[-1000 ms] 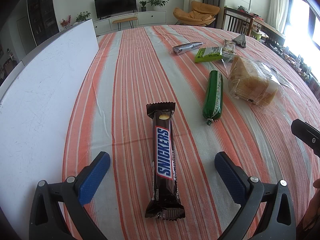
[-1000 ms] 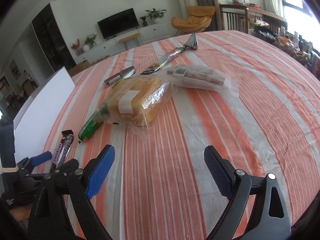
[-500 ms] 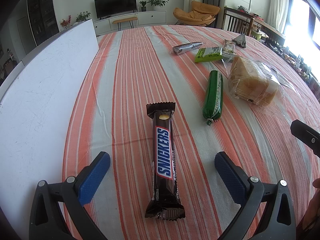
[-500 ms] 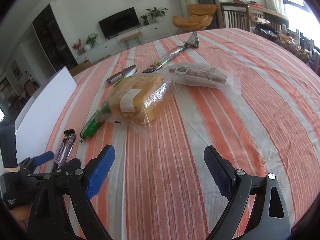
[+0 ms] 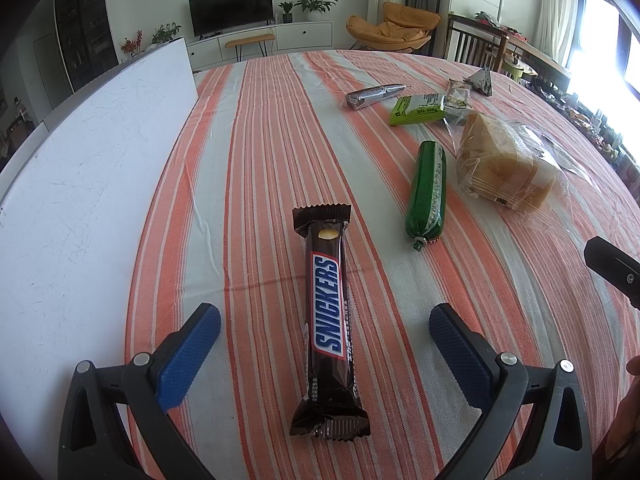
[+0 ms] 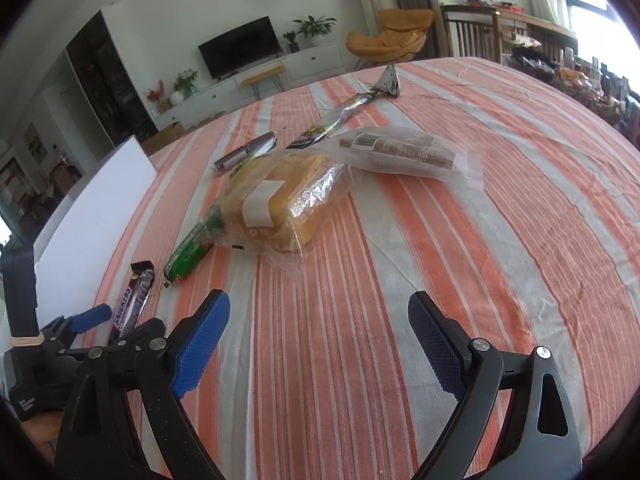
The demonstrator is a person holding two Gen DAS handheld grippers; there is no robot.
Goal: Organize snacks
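**Both grippers wide open over the striped table, snacks lying loose**

Left wrist view: the left gripper (image 5: 325,344) stands with its blue-padded jaws spread far apart, holding nothing. The Snickers bar (image 5: 328,316) lies lengthwise between them on the orange-and-white striped tablecloth (image 5: 260,160), its near end level with the fingers (image 5: 188,356), touching neither pad. To the left a white board (image 5: 88,184) lies along the cloth's edge. Right of the bar, a little farther off, lies a green sausage-shaped pack (image 5: 427,188), and just beside that a bagged bread loaf (image 5: 504,164) in clear plastic. Beyond these sit a lime-green packet (image 5: 418,110), a silver foil stick (image 5: 374,95), and a small grey triangular packet (image 5: 482,82) near the far edge. A black piece of the right gripper (image 5: 612,270) shows at the right rim.

Right wrist view: the right gripper (image 6: 318,340) is likewise fully parted and empty, with only bare cloth (image 6: 500,184) between its pads. The bread loaf (image 6: 280,200) lies ahead and left of centre, the green pack (image 6: 192,252) partly hidden behind it. A flat clear-wrapped snack with a barcode (image 6: 400,152) lies just right of the loaf. Farther back are the foil stick (image 6: 244,152), a long thin shiny wrapper (image 6: 340,118) and the triangular packet (image 6: 388,82) at its far end. At lower left the Snickers bar (image 6: 132,304) lies between the left gripper's fingers (image 6: 94,314), with the white board (image 6: 104,208) behind.
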